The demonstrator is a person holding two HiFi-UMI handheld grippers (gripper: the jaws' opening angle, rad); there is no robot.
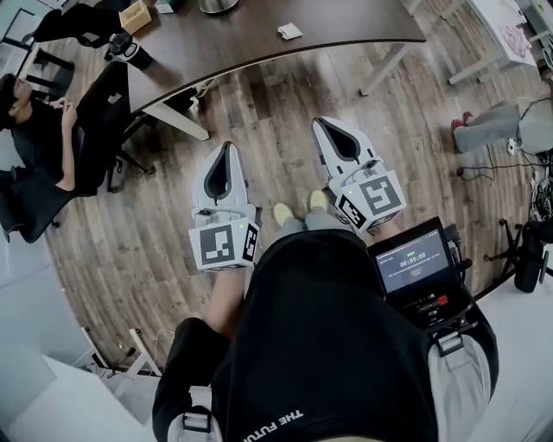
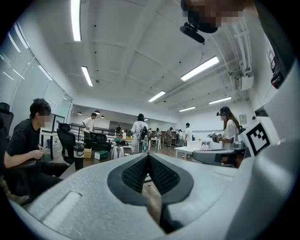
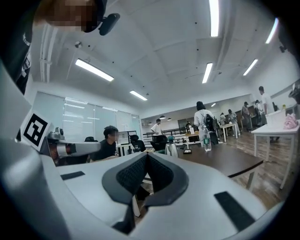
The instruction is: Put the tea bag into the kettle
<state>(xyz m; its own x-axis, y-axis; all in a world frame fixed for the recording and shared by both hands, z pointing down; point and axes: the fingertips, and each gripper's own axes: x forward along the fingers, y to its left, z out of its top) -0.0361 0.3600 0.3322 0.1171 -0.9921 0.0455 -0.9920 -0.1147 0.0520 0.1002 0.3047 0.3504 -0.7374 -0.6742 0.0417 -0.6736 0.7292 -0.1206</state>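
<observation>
A small white tea bag lies on the dark brown table at the top of the head view. The steel kettle stands farther back at the frame's edge; it also shows as a kettle in the left gripper view and a kettle in the right gripper view. My left gripper and right gripper are held side by side over the wooden floor, short of the table. Both point level at it. The left gripper and right gripper are shut, with nothing between the jaws.
A person sits at the table's left end by a black chair. A black tumbler and a cardboard box stand on that end. A clear bottle stands near the kettle. A white table is at far right.
</observation>
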